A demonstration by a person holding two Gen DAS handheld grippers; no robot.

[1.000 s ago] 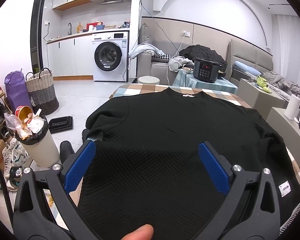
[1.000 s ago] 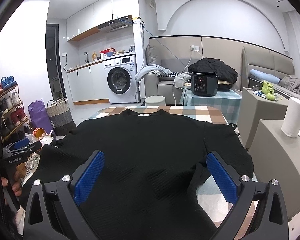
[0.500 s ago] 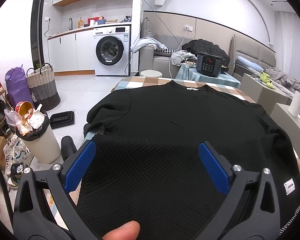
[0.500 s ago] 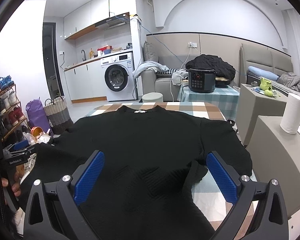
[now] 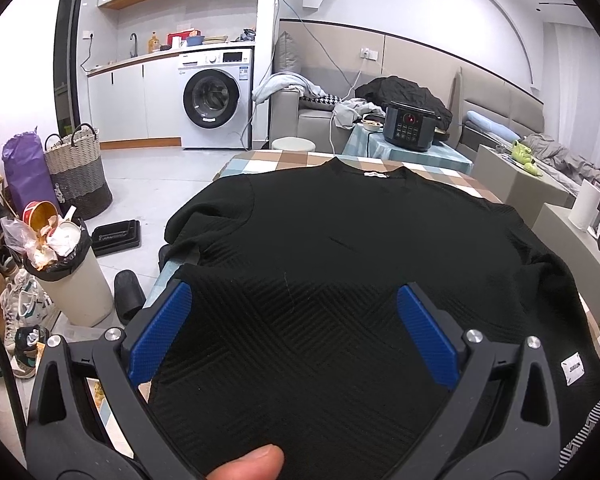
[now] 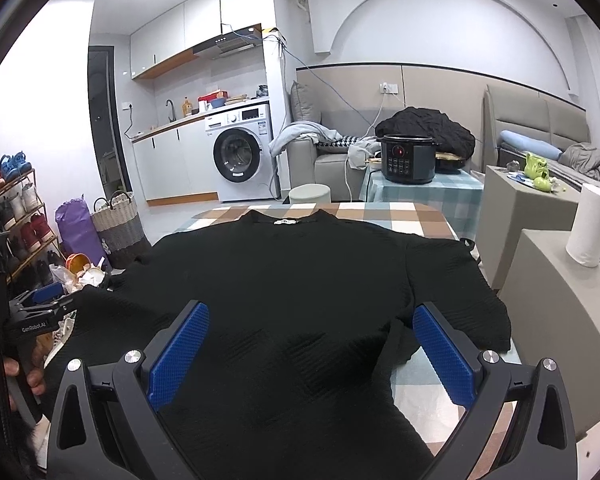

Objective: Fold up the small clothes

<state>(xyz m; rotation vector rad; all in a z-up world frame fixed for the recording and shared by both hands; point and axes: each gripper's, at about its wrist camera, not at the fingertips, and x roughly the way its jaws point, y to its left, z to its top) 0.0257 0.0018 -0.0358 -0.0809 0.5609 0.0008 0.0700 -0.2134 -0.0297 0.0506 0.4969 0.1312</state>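
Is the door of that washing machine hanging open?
No, the washing machine has its round door shut flat against its front in the right wrist view.

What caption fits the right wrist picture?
Open right gripper above a black top spread flat on a checked table.

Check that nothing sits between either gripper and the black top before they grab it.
Nothing visible does. The black top lies spread on the checked table, and both the left gripper and right gripper hang open directly over bare fabric.
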